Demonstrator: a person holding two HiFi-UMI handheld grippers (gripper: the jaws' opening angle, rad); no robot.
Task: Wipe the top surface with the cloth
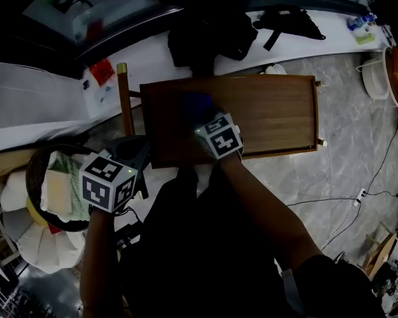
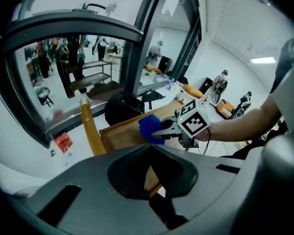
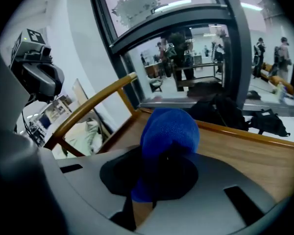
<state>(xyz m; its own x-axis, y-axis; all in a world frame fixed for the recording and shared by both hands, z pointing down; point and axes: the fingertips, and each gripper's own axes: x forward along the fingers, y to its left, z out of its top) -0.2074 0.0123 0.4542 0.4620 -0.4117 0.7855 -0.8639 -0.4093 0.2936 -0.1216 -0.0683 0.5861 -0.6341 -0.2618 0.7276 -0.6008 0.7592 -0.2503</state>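
The right hand-held gripper [image 3: 169, 156] is clamped on the blue cloth [image 3: 169, 125] over the left part of the wooden counter [image 1: 272, 114]. For a good wipe I would press the bunched cloth flat. I would then work in overlapping strokes from this left end to the right, running into the raised rim and the corners. The left hand-held gripper [image 2: 149, 166] hangs off the near left corner, jaws together on nothing.

The head view is dark. The cloth possibly touches the wood, but no view settles it. An arm hides part of the near edge.
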